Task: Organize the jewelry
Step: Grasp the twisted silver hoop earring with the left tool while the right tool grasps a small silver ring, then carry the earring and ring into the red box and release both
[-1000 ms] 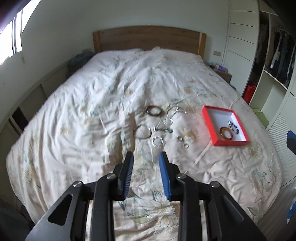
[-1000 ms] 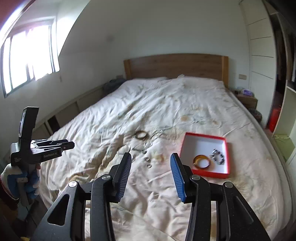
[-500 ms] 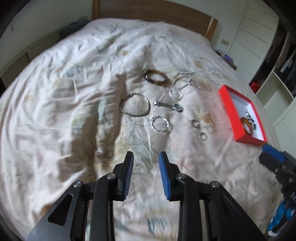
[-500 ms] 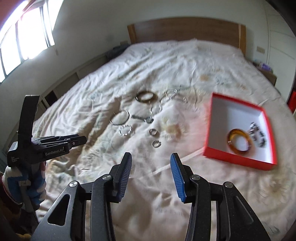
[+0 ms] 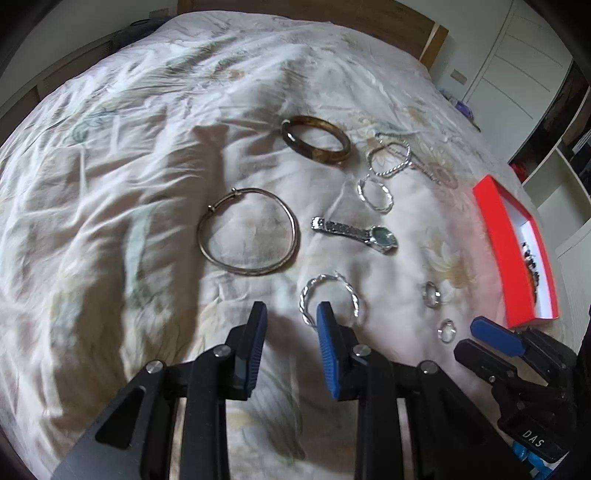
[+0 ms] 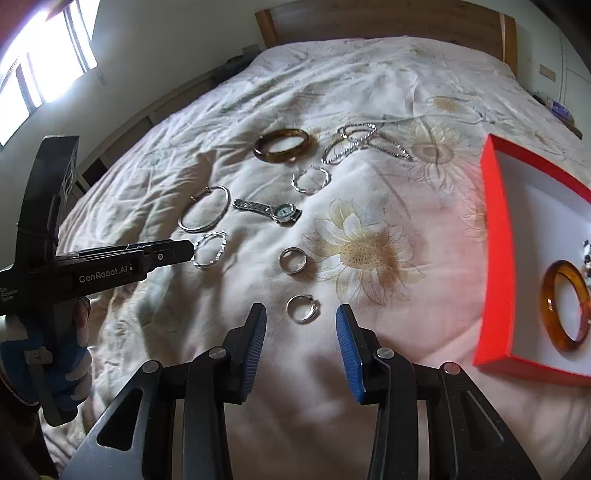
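Observation:
Loose jewelry lies on the flowered bedspread: a brown bangle [image 5: 316,139], a thin silver bangle [image 5: 246,232], a silver watch [image 5: 354,234], twisted silver hoops and two small rings. My left gripper [image 5: 291,310] is open and holds nothing, and one twisted hoop [image 5: 330,304] lies just past its right fingertip. My right gripper [image 6: 300,311] hovers low over the nearer small ring [image 6: 303,309]. That ring lies between the fingertips, and the jaws are closing without touching it. The red box [image 6: 496,240] at the right holds an amber bangle [image 6: 565,306] and a beaded bracelet.
The other small ring [image 6: 292,260] lies just beyond the near one. A wooden headboard [image 6: 388,18] closes off the far end of the bed. White wardrobes and open shelves [image 5: 546,122] stand to the right. A person's blue-gloved hand [image 6: 55,369] holds the left gripper.
Both grippers have come down and forward toward the jewelry, which now looks much larger. The right jaws have narrowed. The left jaws are unchanged.

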{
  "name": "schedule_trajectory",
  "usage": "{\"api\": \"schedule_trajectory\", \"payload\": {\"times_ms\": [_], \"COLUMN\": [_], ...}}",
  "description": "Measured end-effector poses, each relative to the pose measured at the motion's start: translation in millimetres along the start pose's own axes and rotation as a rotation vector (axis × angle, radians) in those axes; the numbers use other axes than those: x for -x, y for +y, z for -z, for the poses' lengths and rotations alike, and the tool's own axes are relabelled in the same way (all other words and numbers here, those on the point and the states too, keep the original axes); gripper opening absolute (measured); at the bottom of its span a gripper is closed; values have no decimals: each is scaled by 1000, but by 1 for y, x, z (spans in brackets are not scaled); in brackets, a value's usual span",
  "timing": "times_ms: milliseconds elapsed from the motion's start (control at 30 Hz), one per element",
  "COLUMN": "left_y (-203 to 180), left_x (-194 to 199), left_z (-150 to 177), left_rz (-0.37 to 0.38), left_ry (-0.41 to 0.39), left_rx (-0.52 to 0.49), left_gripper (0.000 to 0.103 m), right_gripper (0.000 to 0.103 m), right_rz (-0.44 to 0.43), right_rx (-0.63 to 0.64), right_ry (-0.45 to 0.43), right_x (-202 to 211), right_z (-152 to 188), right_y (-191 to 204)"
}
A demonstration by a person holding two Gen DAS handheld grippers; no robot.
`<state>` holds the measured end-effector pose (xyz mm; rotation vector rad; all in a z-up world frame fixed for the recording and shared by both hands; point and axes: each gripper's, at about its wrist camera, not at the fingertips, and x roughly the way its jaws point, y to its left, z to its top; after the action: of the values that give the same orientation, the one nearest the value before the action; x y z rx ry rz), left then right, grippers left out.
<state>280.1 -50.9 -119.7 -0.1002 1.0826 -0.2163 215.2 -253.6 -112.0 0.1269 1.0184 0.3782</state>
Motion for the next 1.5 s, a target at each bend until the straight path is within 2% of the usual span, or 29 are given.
{"api": "schedule_trajectory", "payload": {"times_ms": [267,333,367,433,600,933,1133,1300,1500], "left_y": [0,-1,-2,-4,-9,-12,-28,-56,-115], "left_x": [-19,-22,-23,-24,-20,20,53,68,74], "left_z": [3,3,3,3,3,20,34,38,33], "left_rz": [-6,-8,-7,-5,-22,-10,17,53,118], "left_ry": [23,31,33,37,34,13,-12,-25,-35], "left_rx": [-13,-14,-15,-25,-42,-28,-46,-85,-173], "left_gripper": [22,21,18,13,4,4,4,4,4], "right_gripper": [35,32,30,20,20,20,20,20,20], "right_rz": [17,23,23,20,-1,-50,-39,-5,80], "right_rx": [39,54,59,78,61,40,30,-9,-87], "right_ry": [20,25,26,39,46,-22,-68,-101,-150], "right_x": [-20,-23,-24,-26,-21,40,79,107,142], "right_z": [-1,-1,-1,1,7,25,38,51,58], "right_y": [2,4,5,9,9,24,25,5,-54]}}
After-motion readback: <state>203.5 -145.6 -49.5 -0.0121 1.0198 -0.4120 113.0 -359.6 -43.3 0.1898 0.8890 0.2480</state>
